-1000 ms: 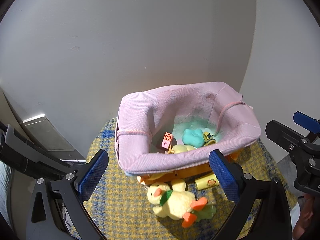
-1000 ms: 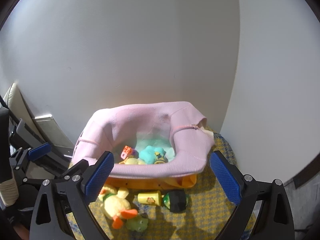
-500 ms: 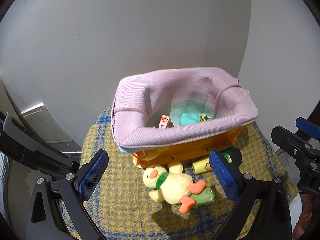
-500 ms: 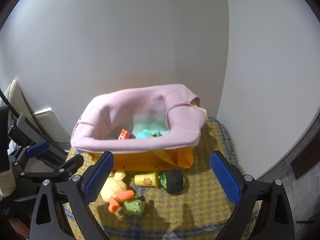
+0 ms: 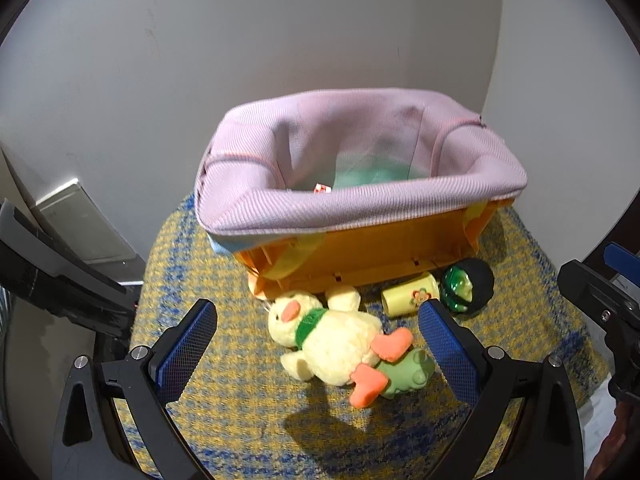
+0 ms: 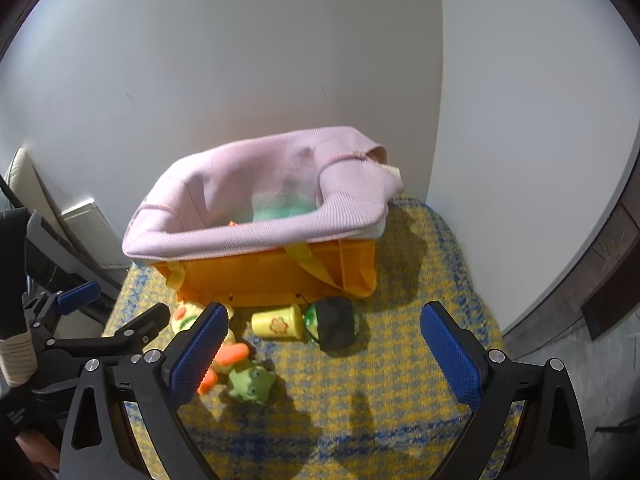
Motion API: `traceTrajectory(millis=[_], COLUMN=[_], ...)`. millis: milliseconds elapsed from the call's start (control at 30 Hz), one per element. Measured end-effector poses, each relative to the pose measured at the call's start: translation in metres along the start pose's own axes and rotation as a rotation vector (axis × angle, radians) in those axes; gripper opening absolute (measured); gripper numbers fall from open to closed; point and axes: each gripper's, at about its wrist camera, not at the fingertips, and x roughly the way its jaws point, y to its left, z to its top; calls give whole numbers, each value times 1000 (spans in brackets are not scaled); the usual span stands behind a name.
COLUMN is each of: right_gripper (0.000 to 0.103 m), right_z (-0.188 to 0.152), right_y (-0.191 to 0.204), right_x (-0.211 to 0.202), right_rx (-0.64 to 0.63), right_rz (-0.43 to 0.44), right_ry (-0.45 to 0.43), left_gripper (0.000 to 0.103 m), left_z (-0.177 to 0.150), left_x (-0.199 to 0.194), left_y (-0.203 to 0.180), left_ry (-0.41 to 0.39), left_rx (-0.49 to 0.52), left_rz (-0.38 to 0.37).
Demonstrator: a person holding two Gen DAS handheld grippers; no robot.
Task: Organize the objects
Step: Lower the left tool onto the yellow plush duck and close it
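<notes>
An orange bin (image 5: 372, 252) lined with pink cloth (image 5: 360, 204) stands on a yellow-blue checked mat (image 5: 240, 384); small toys lie inside. In front of it lie a yellow plush duck (image 5: 336, 340), a green frog toy (image 5: 408, 372), a yellow cup with a flower (image 5: 408, 300) and a black-green ball (image 5: 468, 286). My left gripper (image 5: 316, 352) is open, empty, its fingers on either side of the duck. My right gripper (image 6: 324, 356) is open and empty, near the frog (image 6: 250, 384), cup (image 6: 278, 322) and ball (image 6: 334, 322).
White walls meet in a corner behind the bin (image 6: 272, 268). A grey panel (image 5: 76, 220) leans at the left. The mat (image 6: 400, 380) ends at a grey floor and dark baseboard (image 6: 608, 280) on the right.
Both grippers have pulled back and lowered, so the bin appears higher and the toys in front come into fuller view. Both stayed open. No toy moved.
</notes>
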Motion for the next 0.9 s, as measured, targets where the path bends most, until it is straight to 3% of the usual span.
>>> traceTrajectory(millis=[733,900], right_gripper=[97,97], right_z=[-28,-31], right_y=[-30,-35], right_x=[48,59], right_rx=[33,42], right_rz=[-8,-6], right_ry=[76,95], left_gripper=[102,97], left_z=[-25,-28], left_x=[71,82], left_y=[-19,-18], left_ry=[86,95], left_rx=[-78,-103], left_rz=[16,28])
